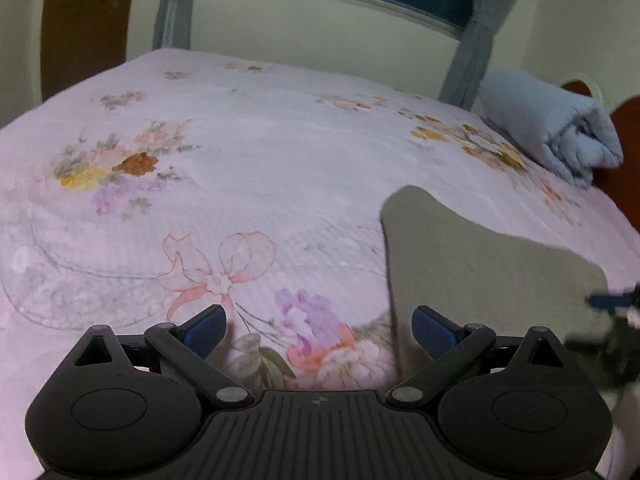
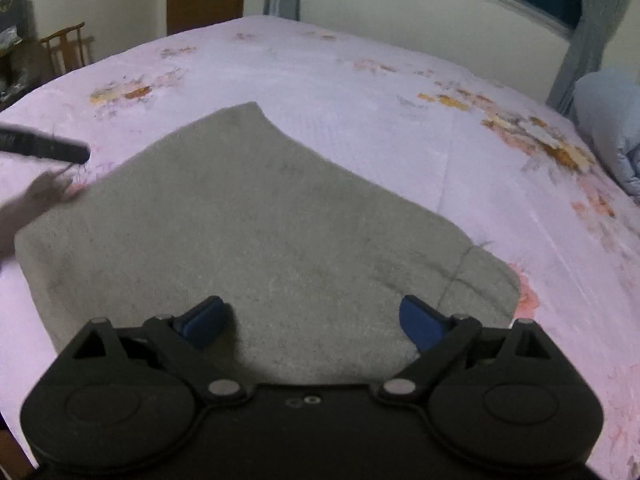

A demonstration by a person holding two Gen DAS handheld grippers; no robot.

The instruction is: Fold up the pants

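Note:
The grey pants (image 2: pixel 260 232) lie folded into a flat, roughly four-sided pad on the pink floral bed cover (image 2: pixel 360 92). My right gripper (image 2: pixel 312 322) is open and empty, just above the pad's near edge. My left gripper (image 1: pixel 318 330) is open and empty, over the cover at the pants' left edge; the pants (image 1: pixel 480 272) show to its right. In the right wrist view the left gripper (image 2: pixel 44 148) appears blurred at the far left, beside the pad's left corner. In the left wrist view the right gripper (image 1: pixel 612 304) appears blurred at the right edge.
A rolled light-blue blanket (image 1: pixel 556 136) lies at the bed's far right corner, also in the right wrist view (image 2: pixel 612 120). Behind the bed are a wall, a window with grey curtains (image 1: pixel 468 60) and a brown door (image 1: pixel 84 20). A wooden chair (image 2: pixel 66 46) stands far left.

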